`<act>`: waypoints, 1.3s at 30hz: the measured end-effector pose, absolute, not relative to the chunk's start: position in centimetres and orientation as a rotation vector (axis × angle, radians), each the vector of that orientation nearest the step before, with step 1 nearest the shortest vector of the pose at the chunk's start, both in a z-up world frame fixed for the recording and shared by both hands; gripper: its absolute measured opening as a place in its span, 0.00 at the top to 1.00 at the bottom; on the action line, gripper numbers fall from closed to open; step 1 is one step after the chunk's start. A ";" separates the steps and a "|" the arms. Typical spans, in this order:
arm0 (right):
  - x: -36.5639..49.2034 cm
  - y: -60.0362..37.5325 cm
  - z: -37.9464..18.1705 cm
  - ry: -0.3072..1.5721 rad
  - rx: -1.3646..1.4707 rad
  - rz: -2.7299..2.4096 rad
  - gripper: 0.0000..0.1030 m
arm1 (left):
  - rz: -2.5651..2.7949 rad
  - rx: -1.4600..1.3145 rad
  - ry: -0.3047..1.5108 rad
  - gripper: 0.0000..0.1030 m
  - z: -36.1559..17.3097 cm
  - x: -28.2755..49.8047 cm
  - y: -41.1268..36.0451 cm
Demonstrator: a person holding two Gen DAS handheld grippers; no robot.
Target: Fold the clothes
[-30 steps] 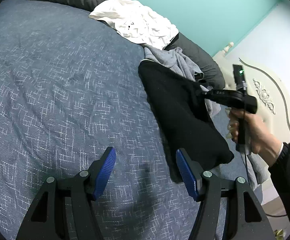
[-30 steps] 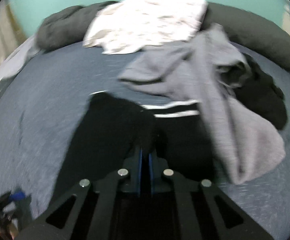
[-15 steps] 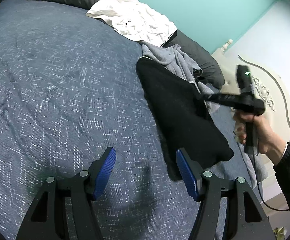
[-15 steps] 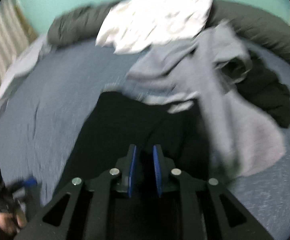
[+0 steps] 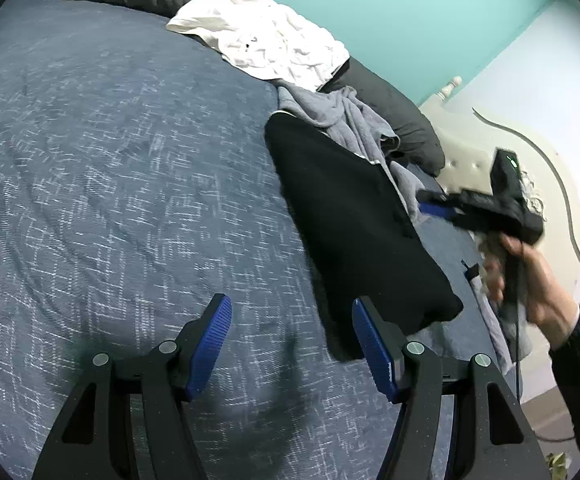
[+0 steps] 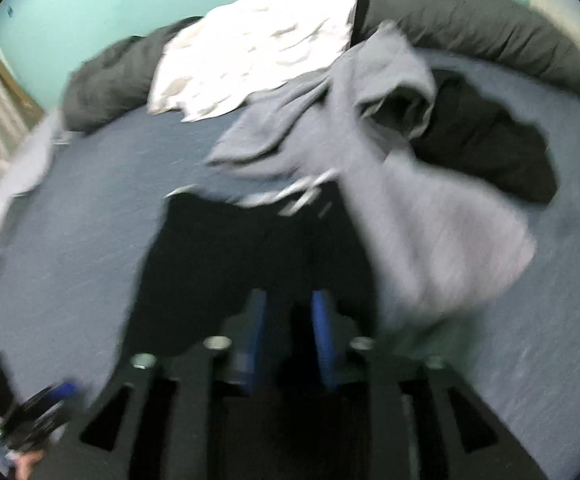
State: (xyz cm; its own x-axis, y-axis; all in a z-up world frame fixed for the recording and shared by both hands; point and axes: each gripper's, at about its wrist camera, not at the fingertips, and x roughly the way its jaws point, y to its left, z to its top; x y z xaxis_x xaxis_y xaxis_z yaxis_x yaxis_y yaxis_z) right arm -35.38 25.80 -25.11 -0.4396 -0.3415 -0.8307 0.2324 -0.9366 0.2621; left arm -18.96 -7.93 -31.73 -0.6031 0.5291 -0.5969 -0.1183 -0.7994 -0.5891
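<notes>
Left wrist view shows the folded black fabric garment (image 5: 354, 216) lying on the blue woven bed cover (image 5: 110, 160), long axis running away up-right, beside the empty, parted left tongs (image 5: 290, 344), while the right tongs (image 5: 430, 204), jaws just opening and empty, hover just beyond its far edge.
</notes>
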 end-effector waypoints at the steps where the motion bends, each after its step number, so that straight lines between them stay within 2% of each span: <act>1: -34.0 25.9 -25.2 -0.177 1.425 -2.394 0.55 | 2.412 -1.135 -0.710 0.35 -31.6 -18.9 -7.8; 5: -29.8 27.2 -26.4 -0.313 1.456 -2.365 0.55 | 2.402 -1.127 -0.696 0.34 -31.3 -18.7 -7.2; 10: -25.3 27.0 -28.4 -0.282 1.480 -2.392 0.55 | 2.392 -1.132 -0.671 0.33 -31.3 -18.8 -6.2; 12: -24.4 26.5 -29.8 -0.219 1.512 -2.409 0.87 | 2.386 -1.139 -0.662 0.33 -31.4 -18.7 -5.9; 17: -22.6 26.4 -32.4 -0.147 1.485 -2.486 0.92 | 2.387 -1.139 -0.659 0.33 -31.5 -18.8 -5.8; 26: -22.9 27.8 -30.8 -0.145 1.475 -2.484 0.93 | 2.383 -1.137 -0.665 0.33 -31.4 -18.8 -5.6; 34: -21.6 27.7 -27.9 -0.253 1.423 -2.499 0.83 | 2.378 -1.151 -0.659 0.33 -31.5 -19.0 -4.9; 36: -21.4 27.7 -28.9 -0.286 1.469 -2.483 0.69 | 2.375 -1.150 -0.656 0.33 -31.5 -18.9 -4.7; 39: -21.2 27.9 -30.8 -0.322 1.510 -2.470 0.69 | 2.372 -1.149 -0.648 0.32 -31.4 -18.9 -4.4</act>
